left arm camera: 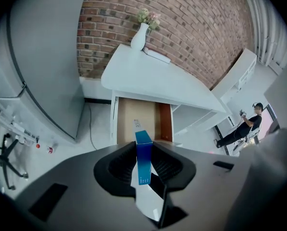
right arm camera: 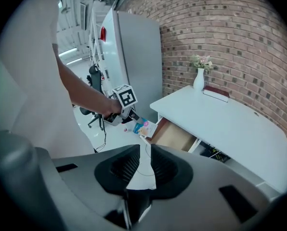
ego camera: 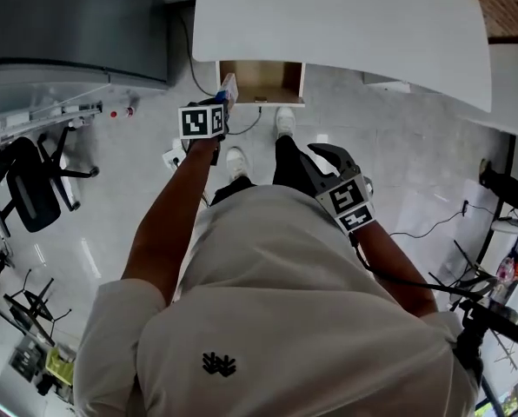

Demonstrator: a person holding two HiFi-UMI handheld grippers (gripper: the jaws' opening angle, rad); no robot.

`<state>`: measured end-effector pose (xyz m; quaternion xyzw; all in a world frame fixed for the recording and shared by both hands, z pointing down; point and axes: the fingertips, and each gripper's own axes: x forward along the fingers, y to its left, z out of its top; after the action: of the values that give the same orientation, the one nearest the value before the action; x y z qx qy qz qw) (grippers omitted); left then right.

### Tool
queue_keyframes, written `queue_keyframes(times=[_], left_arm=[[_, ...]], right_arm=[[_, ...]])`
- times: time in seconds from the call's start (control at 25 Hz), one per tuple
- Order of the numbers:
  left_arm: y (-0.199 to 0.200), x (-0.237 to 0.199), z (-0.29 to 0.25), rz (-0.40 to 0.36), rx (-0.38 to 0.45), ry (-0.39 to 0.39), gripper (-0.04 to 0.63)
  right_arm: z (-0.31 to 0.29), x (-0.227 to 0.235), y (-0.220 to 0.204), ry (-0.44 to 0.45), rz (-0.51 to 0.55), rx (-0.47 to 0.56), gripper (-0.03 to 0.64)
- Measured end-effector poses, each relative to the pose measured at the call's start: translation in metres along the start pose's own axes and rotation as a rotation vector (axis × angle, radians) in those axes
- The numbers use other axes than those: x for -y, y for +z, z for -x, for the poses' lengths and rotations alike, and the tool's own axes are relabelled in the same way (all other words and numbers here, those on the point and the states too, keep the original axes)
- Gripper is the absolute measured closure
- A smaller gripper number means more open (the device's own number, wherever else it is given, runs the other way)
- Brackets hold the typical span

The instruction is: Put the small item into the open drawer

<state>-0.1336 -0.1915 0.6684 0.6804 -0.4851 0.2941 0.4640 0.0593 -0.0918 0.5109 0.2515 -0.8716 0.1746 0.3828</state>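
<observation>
Brick-walled room, white desk (left arm camera: 153, 76), drawer (left arm camera: 128, 113) open; left claw (left arm camera: 144, 146) grips blue box (left arm camera: 143, 161); right claw (right arm camera: 145, 149) empty, parted.

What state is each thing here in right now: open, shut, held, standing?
drawer: open.
left gripper: shut on the small blue box.
small blue box: held upright between the jaws.
right gripper: jaws slightly apart, nothing between them.
vase: upright on the desk.

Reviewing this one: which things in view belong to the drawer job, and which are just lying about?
Job in hand:
- blue box, clamped in the left gripper jaws
- open drawer

Lying about:
- vase of flowers
- book
- office chair
</observation>
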Motion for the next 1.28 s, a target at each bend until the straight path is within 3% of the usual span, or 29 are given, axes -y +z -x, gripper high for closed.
queue_keyframes(times=[0.32,0.64,0.76,0.96,1.28], left_arm=[[0.020,-0.016,-0.080,0.008,-0.073,0.072,0.491],[0.015,-0.033,-0.130,0.036,-0.153,0.120,0.491],[0.009,-0.055,-0.136,0.015,-0.213,0.229,0.491],[0.011,-0.046,-0.172,0.065,-0.168,0.155,0.489],[0.022,-0.044,-0.189,0.067,-0.193,0.192,0.485]], right_arm=[[-0.024,0.095,0.011,0.012,-0.002,-0.049,0.523],[-0.036,0.123,-0.005,0.039,-0.042,-0.108,0.523],[-0.041,0.128,-0.008,0.044,-0.057,-0.119,0.525],[-0.050,0.132,-0.012,0.053,-0.071,-0.136,0.523],[-0.050,0.154,-0.020,0.050,-0.104,-0.149,0.524]])
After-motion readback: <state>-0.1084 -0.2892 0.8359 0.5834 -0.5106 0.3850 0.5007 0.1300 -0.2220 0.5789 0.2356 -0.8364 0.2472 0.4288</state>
